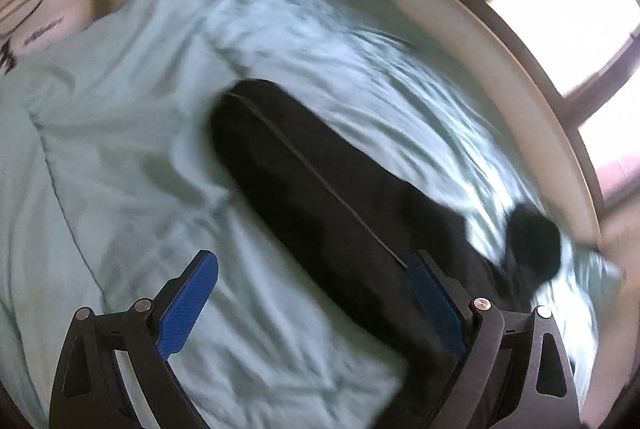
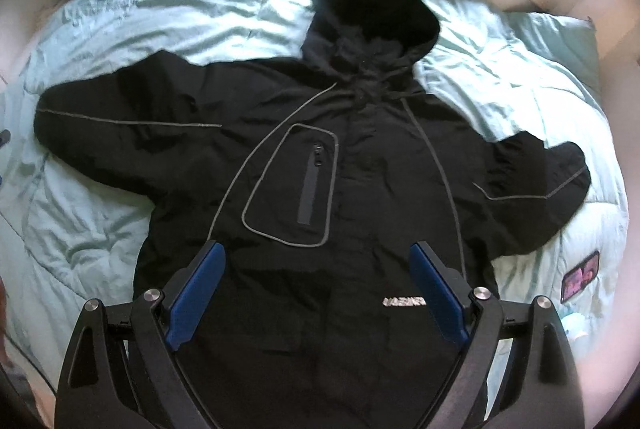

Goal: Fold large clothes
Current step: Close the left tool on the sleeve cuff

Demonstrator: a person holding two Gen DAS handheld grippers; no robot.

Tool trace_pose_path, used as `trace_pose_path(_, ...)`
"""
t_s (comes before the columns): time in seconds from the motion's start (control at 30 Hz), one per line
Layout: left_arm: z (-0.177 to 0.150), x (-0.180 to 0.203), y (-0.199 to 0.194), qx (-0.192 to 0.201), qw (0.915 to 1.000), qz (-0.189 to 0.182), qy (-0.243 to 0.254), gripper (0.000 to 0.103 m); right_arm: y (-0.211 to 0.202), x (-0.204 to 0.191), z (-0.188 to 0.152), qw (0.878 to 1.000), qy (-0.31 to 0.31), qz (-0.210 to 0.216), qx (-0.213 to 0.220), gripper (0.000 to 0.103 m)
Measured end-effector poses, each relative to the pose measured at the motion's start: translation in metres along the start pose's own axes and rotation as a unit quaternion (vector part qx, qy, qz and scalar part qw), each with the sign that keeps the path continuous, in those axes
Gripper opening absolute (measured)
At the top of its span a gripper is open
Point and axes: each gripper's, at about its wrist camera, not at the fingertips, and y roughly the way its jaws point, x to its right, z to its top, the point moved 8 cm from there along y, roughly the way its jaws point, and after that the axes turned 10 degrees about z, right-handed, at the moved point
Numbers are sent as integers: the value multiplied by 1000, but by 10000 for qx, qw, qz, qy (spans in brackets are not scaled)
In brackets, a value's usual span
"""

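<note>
The black jacket (image 2: pixel 320 157) lay spread flat on the bed (image 2: pixel 120 29), unfolded. Both claws, left (image 1: pixel 312 293) and right (image 2: pixel 318 285), hung spread and empty; the next move likely called for pinching a sleeve (image 1: pixel 304 181).

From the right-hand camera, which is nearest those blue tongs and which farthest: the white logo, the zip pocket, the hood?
Measured from the right tongs:
1. White logo, low on the jacket, beside the right-side finger.
2. Zip pocket, mid-chest, just ahead.
3. Hood, at the jacket's far end, near the window.
</note>
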Motion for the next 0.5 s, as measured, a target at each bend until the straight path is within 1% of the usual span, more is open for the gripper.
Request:
trace_pose_path(0.13,36,-33,43,-20,9994,-6,-344,96,28,-23,7,9993,-271,17,-254,94)
trace_pose_path(0.2,47,-39,66,-84,9986,-112,-514,96,39,-34,10,9986,-394,23,-349,94)
trace_pose_path(0.3,67,-47,103,-195,9974,-84,-683,96,55,-48,14,9974,-525,59,-497,94)
trace_pose_path(0.33,72,-50,116,-243,9972,-6,-709,96,59,-53,14,9969,-565,76,-540,94)
trace_pose_path(0.43,79,-53,147,-444,9961,189,-744,96,70,-63,14,9957,-664,119,-641,94)
trace_pose_path(0.5,83,-51,167,-566,9953,159,-773,96,76,-67,13,9947,-718,123,-719,94)
